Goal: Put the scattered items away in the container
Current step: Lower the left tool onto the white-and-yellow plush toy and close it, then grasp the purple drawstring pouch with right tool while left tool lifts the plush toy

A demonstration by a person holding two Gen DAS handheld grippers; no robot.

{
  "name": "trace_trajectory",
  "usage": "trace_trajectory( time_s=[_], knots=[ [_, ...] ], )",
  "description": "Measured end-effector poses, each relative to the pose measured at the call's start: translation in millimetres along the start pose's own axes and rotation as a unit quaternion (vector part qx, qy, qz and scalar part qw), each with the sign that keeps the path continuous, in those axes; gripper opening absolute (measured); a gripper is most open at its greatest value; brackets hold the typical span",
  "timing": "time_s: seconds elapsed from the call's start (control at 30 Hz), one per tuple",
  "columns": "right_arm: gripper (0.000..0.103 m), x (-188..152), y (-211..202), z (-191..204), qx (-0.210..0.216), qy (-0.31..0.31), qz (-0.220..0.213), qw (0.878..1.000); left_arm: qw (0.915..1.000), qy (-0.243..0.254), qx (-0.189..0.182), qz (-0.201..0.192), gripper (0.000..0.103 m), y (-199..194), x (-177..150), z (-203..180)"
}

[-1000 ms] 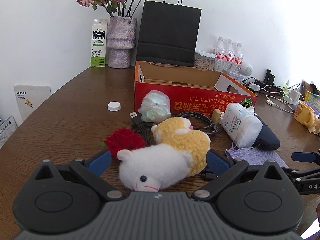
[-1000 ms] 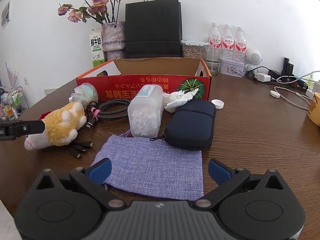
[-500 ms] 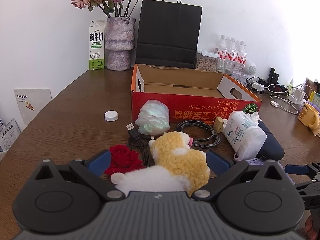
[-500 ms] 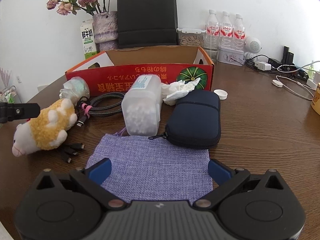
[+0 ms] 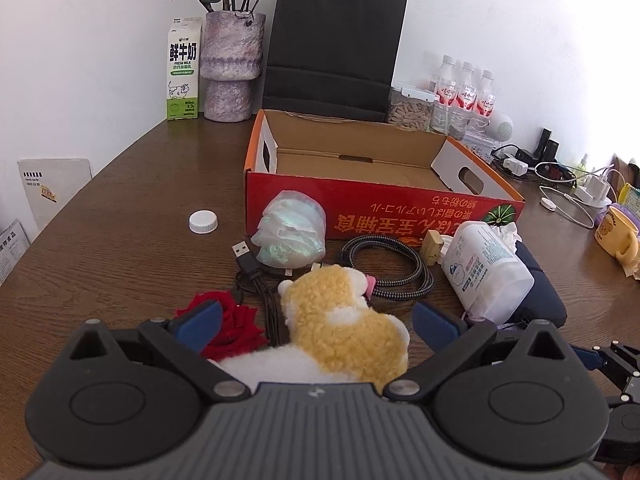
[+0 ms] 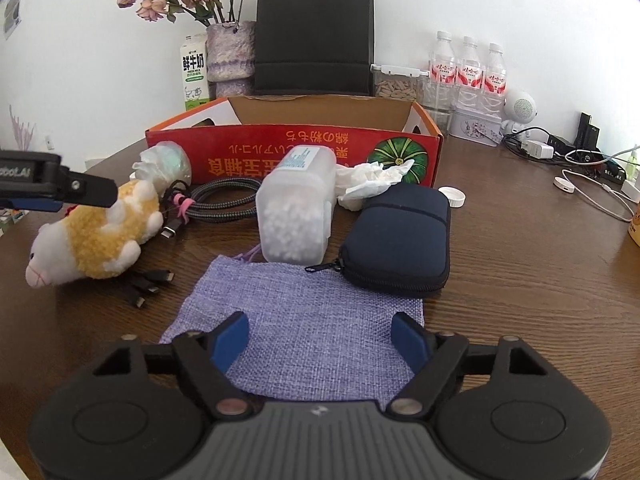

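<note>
A red cardboard box [image 5: 384, 208] stands open in the middle of the table; it also shows in the right wrist view [image 6: 296, 148]. In front of it lie a yellow and white plush toy [image 5: 344, 324], a red cloth rose [image 5: 236, 320], a wrapped plastic bundle [image 5: 290, 232], braided cables [image 5: 384, 264], a white plastic jar [image 5: 484, 268] and a dark zip pouch [image 6: 396, 236]. My left gripper [image 5: 316, 324] is open, its blue fingers on either side of the plush toy [image 6: 96, 236]. My right gripper [image 6: 320, 336] is open over a purple cloth bag [image 6: 304, 328].
A milk carton [image 5: 182, 76], a vase of dried roses [image 5: 232, 68], a black paper bag [image 5: 332, 40] and water bottles [image 5: 464, 92] stand behind the box. A white cap [image 5: 203, 222] lies at the left. Chargers and a yellow mug [image 5: 618, 236] are at the right.
My left gripper has moved forward so the plush toy now lies between its fingers, its head hidden under the gripper body. My right gripper has moved forward over the purple bag and narrowed a little.
</note>
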State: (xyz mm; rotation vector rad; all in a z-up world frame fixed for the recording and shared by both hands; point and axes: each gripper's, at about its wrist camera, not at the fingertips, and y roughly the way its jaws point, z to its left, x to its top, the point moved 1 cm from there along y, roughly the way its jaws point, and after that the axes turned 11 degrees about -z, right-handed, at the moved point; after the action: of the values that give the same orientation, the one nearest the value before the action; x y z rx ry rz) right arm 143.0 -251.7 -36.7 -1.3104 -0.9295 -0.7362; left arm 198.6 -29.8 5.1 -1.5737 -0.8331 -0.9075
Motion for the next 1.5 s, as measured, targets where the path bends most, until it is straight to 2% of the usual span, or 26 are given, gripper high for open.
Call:
trace_trajectory(
  time_s=[0.03,0.07,0.1,0.13,0.17,0.23,0.3,0.33,0.37,0.4,0.43,0.73,0.9,1.0,1.03,1.17,1.2,1.27,1.33,1.5],
  knots=[
    [0.058,0.3,-1.1,0.1,0.001,0.0,-0.002,1.0,1.0,-0.002,0.0,0.005,0.103,3.2,2.1,-0.5],
    [0.042,0.5,-2.3,-0.2,0.001,0.001,-0.004,1.0,0.9999,-0.007,0.0,0.013,0.103,7.6,3.8,0.0],
    [0.033,0.8,-3.4,-0.6,0.001,0.001,-0.006,1.0,0.9996,-0.014,-0.001,0.023,0.103,12.1,4.9,1.0],
    [0.019,1.1,-4.0,-1.5,0.004,0.003,-0.006,1.0,0.9991,-0.022,-0.007,0.035,0.103,16.9,5.5,2.0],
    [0.015,1.3,-4.5,-2.0,0.005,0.003,-0.005,1.0,0.9983,-0.029,-0.012,0.049,0.102,22.4,4.8,3.1],
    [0.013,1.7,-5.8,-3.3,0.004,0.004,-0.003,1.0,0.9967,-0.035,-0.019,0.071,0.09,30.0,1.6,3.7],
    [0.021,2.7,-7.7,-8.7,0.006,0.02,-0.001,1.0,0.9966,-0.029,-0.025,0.073,0.072,31.7,-0.6,2.3],
    [0.046,3.4,-8.4,-10.8,0.004,0.024,0.002,1.0,0.9964,-0.029,-0.028,0.074,0.068,31.4,-0.5,1.6],
    [0.082,4.0,-10.0,-11.8,0.001,0.023,0.003,1.0,0.9963,-0.031,-0.031,0.073,0.065,30.3,-0.1,1.7],
    [0.095,4.1,-13.9,-12.1,-0.003,0.022,-0.005,1.0,0.9962,-0.033,-0.035,0.072,0.062,28.8,0.2,2.0],
    [0.101,4.5,-18.1,-12.0,-0.006,0.019,-0.014,1.0,0.9963,-0.037,-0.036,0.069,0.061,27.1,0.1,2.8],
    [0.102,-1.0,-16.1,-7.8,0.002,0.047,0.019,0.999,0.9974,-0.055,-0.043,0.018,0.052,-15.4,1.7,16.5],
    [0.102,1.8,-12.6,21.9,0.036,0.017,0.016,0.999,0.9978,-0.053,-0.039,0.003,0.051,-33.1,-2.8,24.7],
    [0.102,6.5,-3.4,35.2,0.034,0.0,0.015,0.999,0.9976,-0.055,-0.042,0.0,0.051,-35.0,-6.5,27.9],
    [0.1,7.6,0.1,38.6,0.035,-0.006,0.016,0.999,0.9976,-0.055,-0.043,-0.002,0.051,-35.7,-7.1,28.3],
    [0.07,7.5,6.2,46.3,0.03,-0.024,0.024,0.999,0.9974,-0.055,-0.046,-0.008,0.051,-40.0,-10.4,31.4],
    [0.066,7.7,4.7,46.1,0.037,-0.022,0.024,0.999,0.9974,-0.054,-0.047,-0.009,0.051,-40.5,-11.0,31.9],
    [0.047,7.6,1.5,47.7,0.046,-0.028,0.022,0.998,0.9973,-0.053,-0.049,-0.009,0.051,-41.2,-12.8,32.6],
    [0.034,7.4,-1.9,49.2,0.054,-0.032,0.022,0.998,0.9972,-0.052,-0.052,-0.009,0.051,-41.4,-14.4,32.5],
    [0.021,8.0,-8.3,43.0,0.062,-0.019,0.021,0.998,0.9972,-0.049,-0.055,-0.011,0.051,-42.9,-17.7,31.0]
  ],
)
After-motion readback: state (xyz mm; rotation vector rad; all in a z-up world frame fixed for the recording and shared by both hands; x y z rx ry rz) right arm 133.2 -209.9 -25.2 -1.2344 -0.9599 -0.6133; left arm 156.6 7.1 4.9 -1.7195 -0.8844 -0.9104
